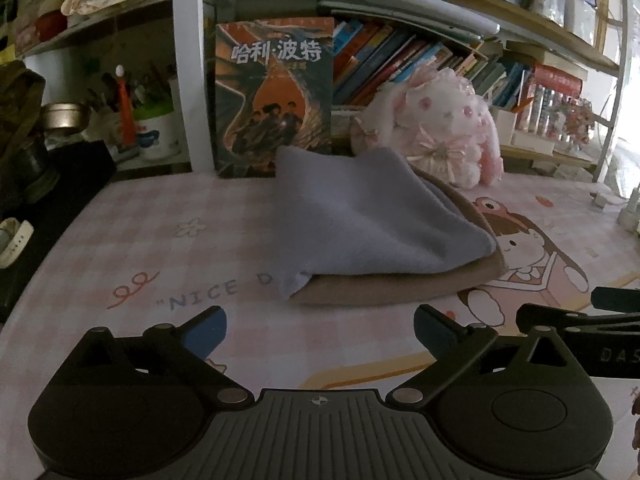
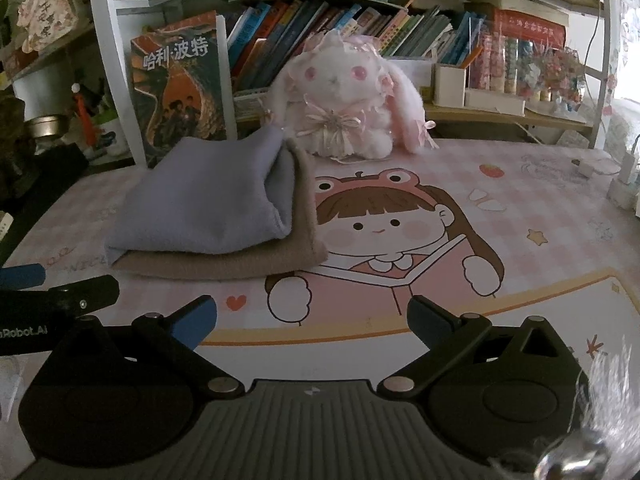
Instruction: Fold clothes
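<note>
A folded lavender cloth (image 1: 360,216) lies on top of a folded tan cloth (image 1: 400,284) on the pink checked desk mat (image 1: 160,248). In the right wrist view the lavender cloth (image 2: 208,204) and the tan cloth (image 2: 240,264) sit left of centre. My left gripper (image 1: 320,328) is open and empty, a little in front of the stack. My right gripper (image 2: 312,320) is open and empty, in front and to the right of the stack. The left gripper's finger (image 2: 60,296) shows at the left edge of the right wrist view.
A plush bunny (image 2: 344,104) sits behind the stack. A large book (image 1: 276,96) stands against the white shelf post (image 1: 188,68). Shelves of books (image 2: 320,28) line the back. Cups and a tin (image 1: 64,116) stand at the far left. A charger (image 2: 624,176) lies at the right edge.
</note>
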{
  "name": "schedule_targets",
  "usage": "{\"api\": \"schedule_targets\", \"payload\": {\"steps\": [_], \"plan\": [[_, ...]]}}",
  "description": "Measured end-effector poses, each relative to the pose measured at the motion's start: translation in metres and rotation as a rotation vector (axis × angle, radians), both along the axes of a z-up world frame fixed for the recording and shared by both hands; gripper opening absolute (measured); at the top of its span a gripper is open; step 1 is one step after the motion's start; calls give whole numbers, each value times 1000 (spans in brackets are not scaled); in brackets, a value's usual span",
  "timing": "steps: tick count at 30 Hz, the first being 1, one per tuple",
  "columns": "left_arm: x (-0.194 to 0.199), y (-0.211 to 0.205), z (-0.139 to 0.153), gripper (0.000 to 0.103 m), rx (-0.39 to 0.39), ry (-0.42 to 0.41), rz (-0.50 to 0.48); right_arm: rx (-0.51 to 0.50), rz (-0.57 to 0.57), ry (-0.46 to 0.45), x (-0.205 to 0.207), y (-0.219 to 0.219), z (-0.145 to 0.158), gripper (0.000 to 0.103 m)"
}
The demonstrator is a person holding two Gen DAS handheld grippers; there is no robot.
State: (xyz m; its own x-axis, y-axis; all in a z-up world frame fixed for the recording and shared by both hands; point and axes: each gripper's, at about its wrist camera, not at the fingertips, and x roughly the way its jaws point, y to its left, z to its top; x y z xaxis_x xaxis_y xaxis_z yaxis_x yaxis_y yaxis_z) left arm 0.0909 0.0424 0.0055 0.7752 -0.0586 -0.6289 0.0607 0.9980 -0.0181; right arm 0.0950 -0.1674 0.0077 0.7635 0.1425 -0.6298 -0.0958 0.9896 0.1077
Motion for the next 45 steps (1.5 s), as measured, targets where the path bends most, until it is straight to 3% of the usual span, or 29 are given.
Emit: {"api": "schedule_targets", "payload": {"steps": [32,45], "plan": [[1,0,-4,102,-7,20,-8,-8,9,13,4,6,-2,103],[1,3,-5,103,-46,28,-17,0,13,16,4,6,-2,103]]}}
